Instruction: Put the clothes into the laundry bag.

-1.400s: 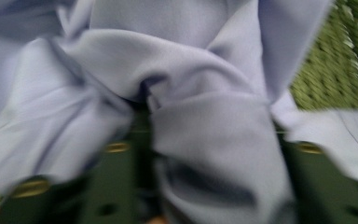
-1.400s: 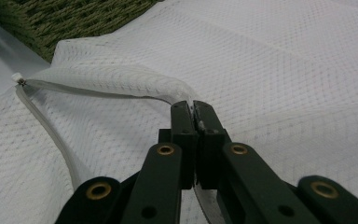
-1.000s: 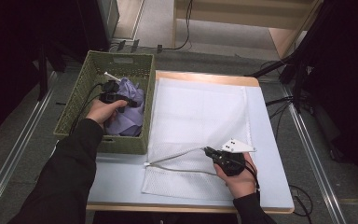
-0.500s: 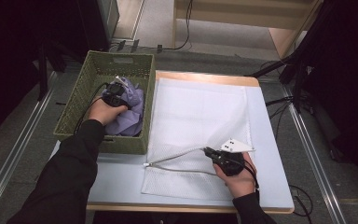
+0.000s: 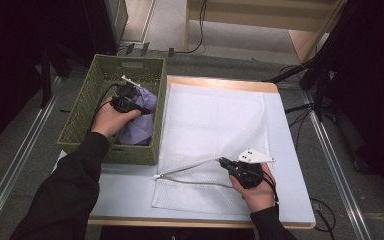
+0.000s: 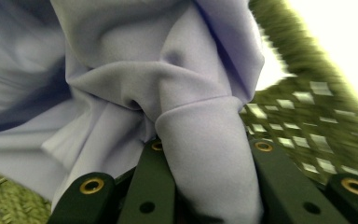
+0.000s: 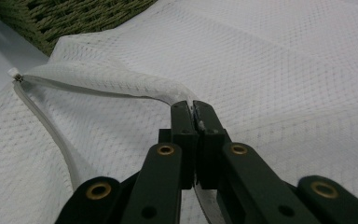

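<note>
A lilac cloth [image 5: 139,129] lies in the green woven basket [image 5: 78,122] at the table's left. My left gripper [image 5: 136,106] is down inside the basket; its jaws have just been closing and are now shut on a fold of the cloth [image 6: 121,70], which bulges between them [image 6: 205,149]. A white mesh bag [image 5: 215,120] is spread flat over the table. At its near edge my right gripper [image 5: 224,162] is shut on the bag's zip-lined rim [image 7: 98,81], lifting it slightly so the mouth gapes; the pinch shows at the gripper's tips [image 7: 193,111].
The basket's weave [image 6: 307,121] rises just behind the cloth. Pale table surface [image 5: 125,192] shows in front of the basket and bag. Cables [image 5: 300,107] and dark stands crowd the floor to the right; a wooden shelf [image 5: 260,20] stands at the back.
My left gripper closed on the lilac cloth and rose a little with it, shifting toward the basket's far side. The right gripper and the bag's rim stayed put.
</note>
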`<state>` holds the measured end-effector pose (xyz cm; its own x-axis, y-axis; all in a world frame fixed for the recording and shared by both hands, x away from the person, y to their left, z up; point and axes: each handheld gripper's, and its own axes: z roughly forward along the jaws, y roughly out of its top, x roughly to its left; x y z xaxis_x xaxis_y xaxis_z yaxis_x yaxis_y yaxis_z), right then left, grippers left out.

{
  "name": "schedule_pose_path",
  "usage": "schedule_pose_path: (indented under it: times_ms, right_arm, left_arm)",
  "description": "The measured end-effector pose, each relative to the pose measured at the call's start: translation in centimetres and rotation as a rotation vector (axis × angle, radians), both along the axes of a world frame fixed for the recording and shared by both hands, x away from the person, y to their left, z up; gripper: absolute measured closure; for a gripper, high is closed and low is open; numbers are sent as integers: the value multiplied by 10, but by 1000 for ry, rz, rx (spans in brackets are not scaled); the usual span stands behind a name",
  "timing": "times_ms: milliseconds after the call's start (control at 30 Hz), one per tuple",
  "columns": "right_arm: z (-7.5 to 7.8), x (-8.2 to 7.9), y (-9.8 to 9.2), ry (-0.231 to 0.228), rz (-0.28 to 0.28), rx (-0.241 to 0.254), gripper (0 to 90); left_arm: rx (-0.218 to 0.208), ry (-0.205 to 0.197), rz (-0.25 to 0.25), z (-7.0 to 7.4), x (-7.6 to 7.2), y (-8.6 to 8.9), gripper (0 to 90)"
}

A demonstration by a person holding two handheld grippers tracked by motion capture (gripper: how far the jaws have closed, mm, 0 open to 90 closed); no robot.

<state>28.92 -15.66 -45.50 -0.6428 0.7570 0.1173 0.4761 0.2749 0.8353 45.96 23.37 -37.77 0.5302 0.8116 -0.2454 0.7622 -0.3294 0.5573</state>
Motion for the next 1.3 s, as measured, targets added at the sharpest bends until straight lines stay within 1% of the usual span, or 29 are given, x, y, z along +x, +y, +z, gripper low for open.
schedule_pose_path:
  times_ms: [67, 133, 167, 200, 233, 300, 367, 433, 633, 700, 833, 967, 1067, 1167, 1233, 1300]
  right_arm:
    - [0, 0, 1, -1, 0, -1, 893]
    - [0, 1, 1, -3, 4, -1, 893]
    - [0, 1, 1, -2, 3, -1, 893]
    - [0, 1, 1, -1, 4, 0, 893]
    - [0, 1, 1, -2, 4, 0, 893]
    - [0, 1, 1, -2, 4, 1, 893]
    - [0, 1, 1, -2, 3, 2, 893]
    - [0, 1, 1, -1, 5, 2, 893]
    - [-1, 1, 1, 2, 2, 3, 893]
    - [-1, 1, 1, 1, 2, 4, 893]
    - [0, 1, 1, 1, 3, 6, 893]
    - [-1, 1, 1, 1, 3, 5, 893]
    - [0, 1, 1, 0, 3, 6, 893]
    - [0, 1, 1, -3, 3, 4, 894]
    - [0, 1, 1, 1, 2, 6, 893]
    - [1, 1, 1, 3, 0, 9, 893]
  left_arm:
    - [-8, -39, -20, 4, -8, 0, 799]
    - [4, -84, -27, 8, -14, -1, 799]
    - [6, -104, -24, 11, -17, -1, 800]
    - [-4, -118, -11, 15, -20, 0, 801]
    - [-29, -126, 1, 18, -22, 1, 802]
    - [-99, -133, 8, 26, -24, 4, 805]
    - [-130, -157, 17, 34, -28, 5, 807]
    - [-150, -175, 5, 41, -33, 2, 808]
    - [-185, -228, -40, 55, -51, -10, 808]
    - [-200, -242, -56, 60, -57, -16, 808]
    - [-227, -264, -103, 67, -71, -29, 809]
    - [-234, -289, -153, 72, -87, -46, 809]
    - [-256, -303, -188, 74, -98, -58, 809]
    - [-276, -308, -230, 76, -108, -70, 808]
    - [-277, -305, -258, 75, -115, -79, 808]
    - [-292, -296, -288, 72, -122, -89, 808]
